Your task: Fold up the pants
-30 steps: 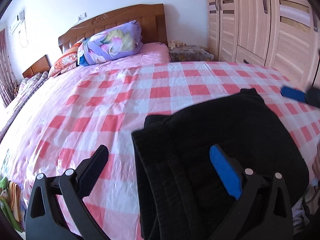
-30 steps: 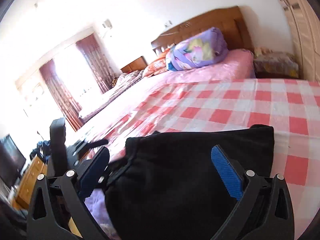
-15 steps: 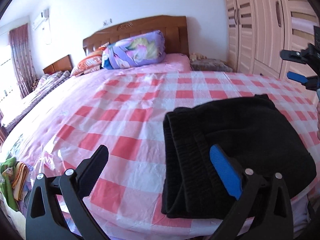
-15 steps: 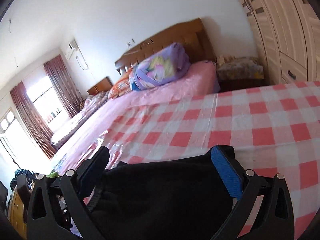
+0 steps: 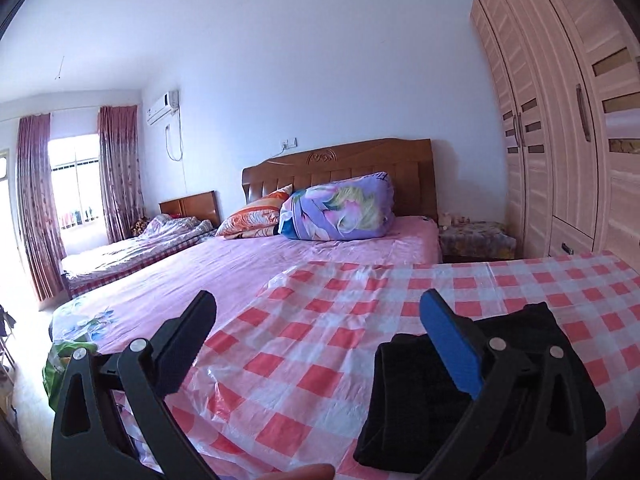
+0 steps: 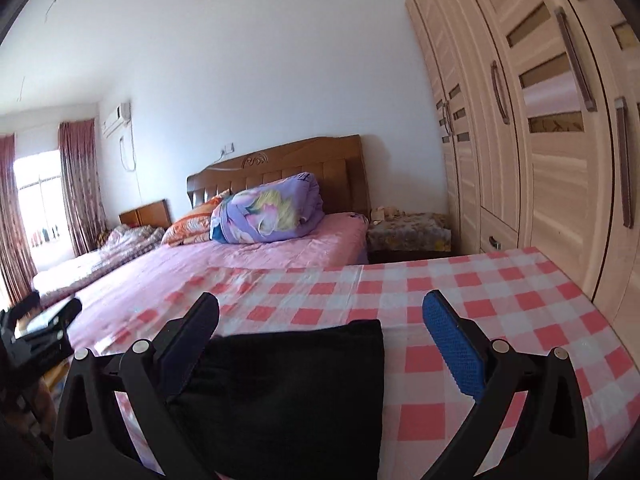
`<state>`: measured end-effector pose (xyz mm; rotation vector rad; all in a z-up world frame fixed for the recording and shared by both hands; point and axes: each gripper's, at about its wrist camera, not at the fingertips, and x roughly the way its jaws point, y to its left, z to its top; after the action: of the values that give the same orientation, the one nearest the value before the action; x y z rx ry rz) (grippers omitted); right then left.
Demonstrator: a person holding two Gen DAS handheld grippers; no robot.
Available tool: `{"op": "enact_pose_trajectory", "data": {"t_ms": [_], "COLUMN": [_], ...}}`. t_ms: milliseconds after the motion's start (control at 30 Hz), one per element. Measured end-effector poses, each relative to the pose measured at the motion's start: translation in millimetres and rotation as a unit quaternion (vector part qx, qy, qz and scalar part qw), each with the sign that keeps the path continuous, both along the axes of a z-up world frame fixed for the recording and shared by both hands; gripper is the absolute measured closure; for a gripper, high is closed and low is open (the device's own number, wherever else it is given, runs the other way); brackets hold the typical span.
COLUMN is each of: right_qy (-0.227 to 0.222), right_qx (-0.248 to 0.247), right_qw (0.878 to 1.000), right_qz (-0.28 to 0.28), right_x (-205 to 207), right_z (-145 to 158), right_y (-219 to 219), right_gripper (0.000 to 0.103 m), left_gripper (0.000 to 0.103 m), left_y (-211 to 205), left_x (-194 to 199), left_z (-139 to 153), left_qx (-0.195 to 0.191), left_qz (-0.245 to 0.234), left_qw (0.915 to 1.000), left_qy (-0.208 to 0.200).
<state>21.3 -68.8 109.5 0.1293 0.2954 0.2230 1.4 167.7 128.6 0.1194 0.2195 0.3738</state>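
The black pants [image 5: 436, 392] lie folded into a compact stack on the red-and-white checked cloth [image 5: 320, 320] near the bed's foot. In the right wrist view the pants [image 6: 288, 396] sit low between the fingers. My left gripper [image 5: 320, 344] is open and empty, raised back from the pants, which lie under its blue right finger [image 5: 448, 348]. My right gripper [image 6: 320, 344] is open and empty, held above and behind the pants. The other gripper [image 6: 36, 336] shows at the left edge of the right wrist view.
A pink sheet [image 5: 248, 264] covers the bed beyond the cloth, with a purple floral quilt roll [image 5: 340, 212] and orange pillow [image 5: 256, 216] at the wooden headboard [image 5: 340, 168]. A wardrobe [image 6: 540, 140] stands right, a nightstand [image 6: 408, 232] beside it. A second bed [image 5: 132, 240] is far left.
Both grippers have lifted and pulled back from the pants and tilted up, so more of the room shows. The folded pants stay on the cloth.
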Motion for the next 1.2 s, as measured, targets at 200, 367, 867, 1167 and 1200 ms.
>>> {"op": "enact_pose_trajectory", "data": {"t_ms": [200, 367, 867, 1167, 1200], "right_qy": [0.097, 0.147, 0.275, 0.279, 0.279], "right_qx": [-0.032, -0.044, -0.083, -0.091, -0.092], "right_qw": [0.994, 0.987, 0.956, 0.953, 0.953], "right_qz": [0.049, 0.039, 0.067, 0.072, 0.072], "right_x": [-7, 4, 13, 12, 12], "right_z": [-61, -81, -134, -134, -134], "right_y": [26, 18, 32, 38, 38], "right_gripper": [0.004, 0.004, 0.004, 0.004, 0.004], "left_gripper": [0.001, 0.001, 0.001, 0.001, 0.001], "left_y": [-16, -27, -52, -53, -53], "left_x": [26, 32, 33, 33, 33], "left_z": [-39, -84, -111, -109, -109], "left_qx": [-0.088, -0.143, -0.099, -0.097, -0.097], "left_qz": [-0.044, -0.063, -0.076, -0.076, -0.077], "left_qw": [0.9881, 0.9689, 0.9602, 0.9608, 0.9607], "left_qy": [0.118, 0.192, 0.250, 0.249, 0.249]}}
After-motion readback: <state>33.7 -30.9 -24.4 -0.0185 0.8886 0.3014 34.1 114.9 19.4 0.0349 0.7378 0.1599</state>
